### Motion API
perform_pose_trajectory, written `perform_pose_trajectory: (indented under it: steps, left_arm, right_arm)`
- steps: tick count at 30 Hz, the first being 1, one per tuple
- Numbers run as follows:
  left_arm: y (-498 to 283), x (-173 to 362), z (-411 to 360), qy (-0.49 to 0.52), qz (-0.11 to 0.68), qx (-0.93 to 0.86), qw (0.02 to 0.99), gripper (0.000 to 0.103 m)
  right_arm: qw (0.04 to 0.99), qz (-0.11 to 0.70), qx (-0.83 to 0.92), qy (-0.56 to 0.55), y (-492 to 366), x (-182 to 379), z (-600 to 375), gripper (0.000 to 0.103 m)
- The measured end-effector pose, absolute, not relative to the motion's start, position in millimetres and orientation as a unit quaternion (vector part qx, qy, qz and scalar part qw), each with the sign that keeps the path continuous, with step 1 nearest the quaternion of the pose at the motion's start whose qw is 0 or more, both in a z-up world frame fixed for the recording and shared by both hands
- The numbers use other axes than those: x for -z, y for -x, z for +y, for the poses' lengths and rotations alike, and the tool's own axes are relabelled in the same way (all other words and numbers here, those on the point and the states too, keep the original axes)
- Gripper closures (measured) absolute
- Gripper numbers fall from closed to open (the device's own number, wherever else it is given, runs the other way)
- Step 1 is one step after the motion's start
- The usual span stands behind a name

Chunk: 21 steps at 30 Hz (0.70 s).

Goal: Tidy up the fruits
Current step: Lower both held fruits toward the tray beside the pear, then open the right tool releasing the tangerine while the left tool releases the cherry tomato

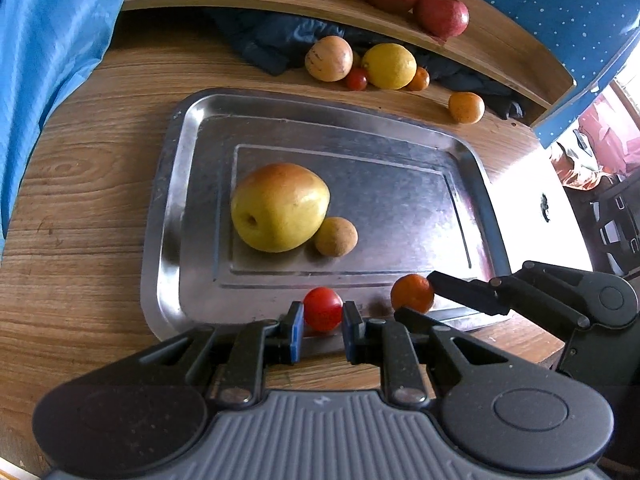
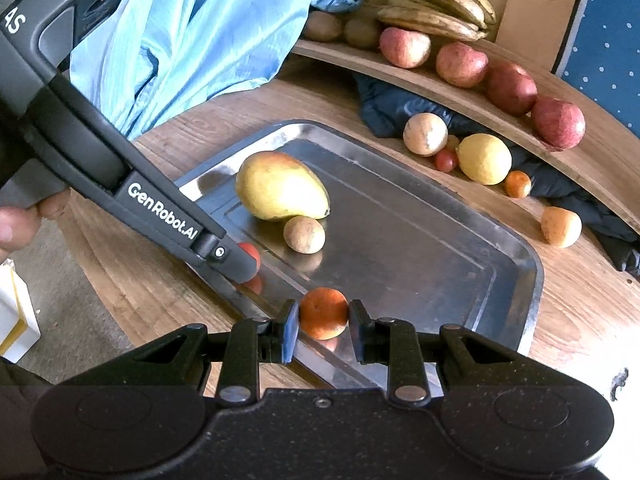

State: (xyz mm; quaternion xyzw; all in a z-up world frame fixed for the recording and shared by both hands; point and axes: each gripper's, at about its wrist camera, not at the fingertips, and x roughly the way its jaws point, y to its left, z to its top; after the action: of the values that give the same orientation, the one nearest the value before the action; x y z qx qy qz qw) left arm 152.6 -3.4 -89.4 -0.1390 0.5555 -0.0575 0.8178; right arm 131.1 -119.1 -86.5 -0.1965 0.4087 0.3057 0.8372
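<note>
Nearest, a small red tomato (image 1: 322,308) is pinched between the pads of the left claw (image 1: 322,322), low over the near rim of the metal tray (image 1: 168,240); just beside it, a small orange fruit (image 2: 323,318) is pinched by the right claw (image 2: 323,330) over the same rim. Whether either fruit already rests on the metal cannot be told. The step in hand is judged to be the delivery of both small fruits onto the tray. Further in, a yellow mango (image 1: 280,206) and a small brown fruit (image 1: 335,236) are seen lying on the tray, touching each other. Beyond the tray, a pale round fruit (image 1: 329,58), a lemon (image 1: 389,65), another tomato (image 1: 356,79) and two more small orange fruits are left loose on the tabletop (image 1: 80,184), with red apples (image 1: 440,14) lined up on a curved wooden shelf (image 1: 500,44) behind. Next, both fruits are to be lowered to bare metal and the pads eased apart gently, since round fruit is likely to roll.
</note>
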Motion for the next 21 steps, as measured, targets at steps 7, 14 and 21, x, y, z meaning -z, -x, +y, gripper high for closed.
perform_pose_trajectory:
  steps: [7,14,21]
  left_arm:
    - [-152,89,-2,0.137,0.558,0.052,0.817,0.080]
    - [-150,85,1,0.131,0.554,0.046,0.821,0.055]
    - [-142,70,4,0.113,0.543,0.039,0.831,0.012]
  right_arm:
    - [0.836,0.412,-0.303,0.197,-134,87,-118,0.074]
    - [0.837,0.414,-0.298,0.196,-134,86,-120,0.071]
    - [0.847,0.407,-0.289,0.183,-130,75,-127,0.051]
